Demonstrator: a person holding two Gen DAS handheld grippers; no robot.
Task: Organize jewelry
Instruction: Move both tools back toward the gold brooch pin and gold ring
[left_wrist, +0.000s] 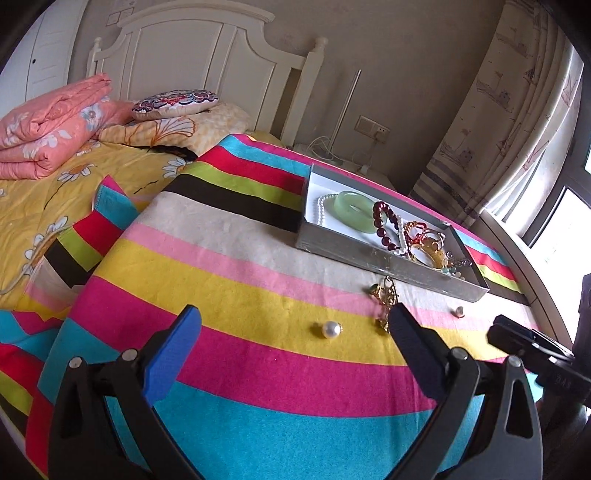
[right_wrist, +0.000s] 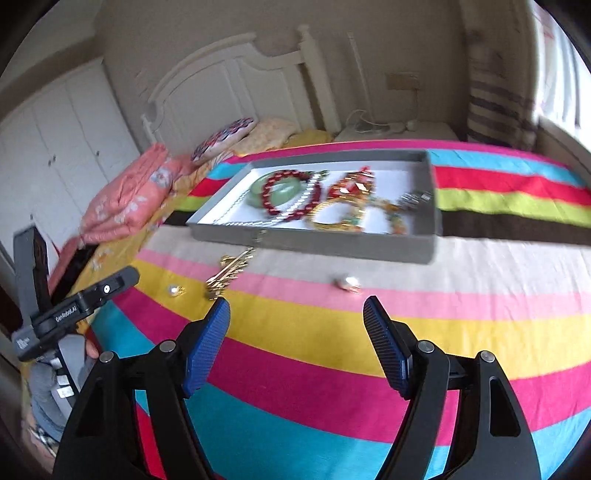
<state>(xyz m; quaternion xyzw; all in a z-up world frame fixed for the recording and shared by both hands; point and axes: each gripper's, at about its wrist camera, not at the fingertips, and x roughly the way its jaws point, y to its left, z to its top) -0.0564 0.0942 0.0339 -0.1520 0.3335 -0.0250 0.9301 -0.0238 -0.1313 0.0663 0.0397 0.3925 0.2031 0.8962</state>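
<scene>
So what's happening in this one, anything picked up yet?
Nothing is held yet. A person holds two grippers over a striped cloth; the left gripper and right gripper are both open and empty. A grey tray already holds a green bangle, a red bead bracelet, a white bead string and gold pieces. Still loose on the cloth in front of it: a pearl, a gold ornament and a second pearl piece.
</scene>
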